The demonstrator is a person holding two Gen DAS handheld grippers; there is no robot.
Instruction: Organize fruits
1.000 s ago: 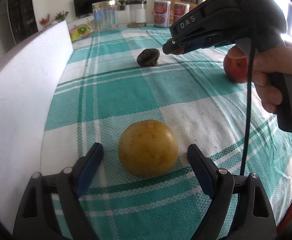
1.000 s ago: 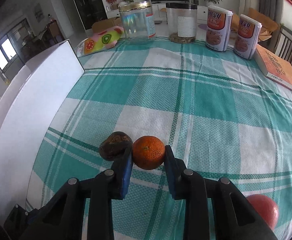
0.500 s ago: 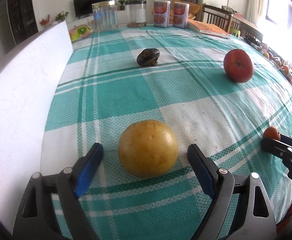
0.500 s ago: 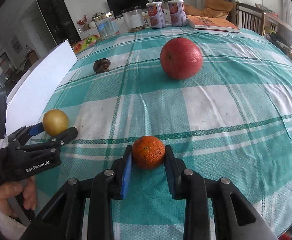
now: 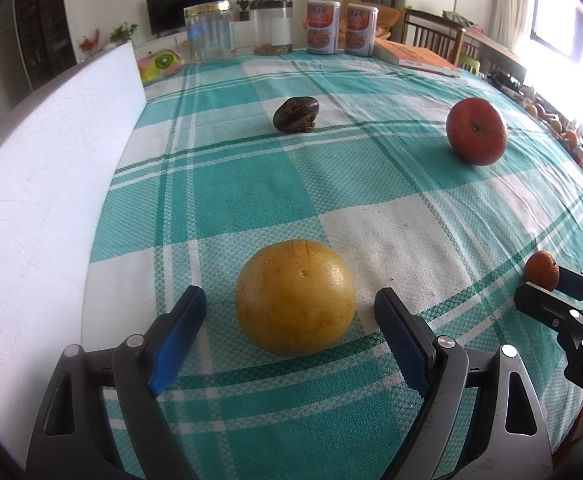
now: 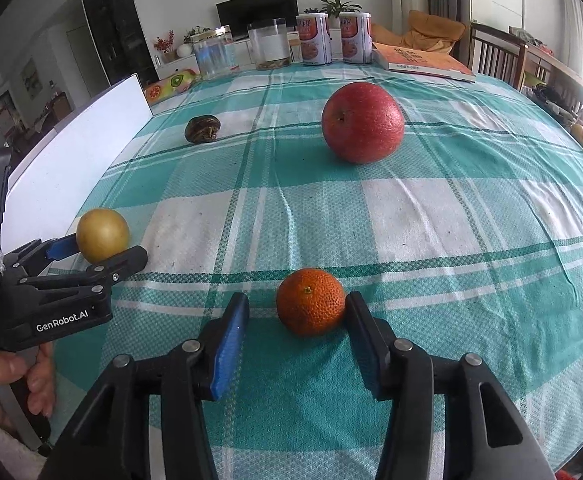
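Cut off at the left edge: hand (image 6: 7,372) holding left gripper (image 6: 103,248). Too small to read: labels on cans (image 5: 341,28).

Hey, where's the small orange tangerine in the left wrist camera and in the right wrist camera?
Left wrist view: the tangerine sits at the far right edge, by the right gripper tips.
Right wrist view: tangerine is low and central, on the cloth between the right gripper's opening jaws, the left pad clear of it.
Shared landmark: the red apple, beyond the tangerine in both.

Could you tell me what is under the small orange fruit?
The small orange fruit rests on the checked tablecloth; the table beneath is covered.
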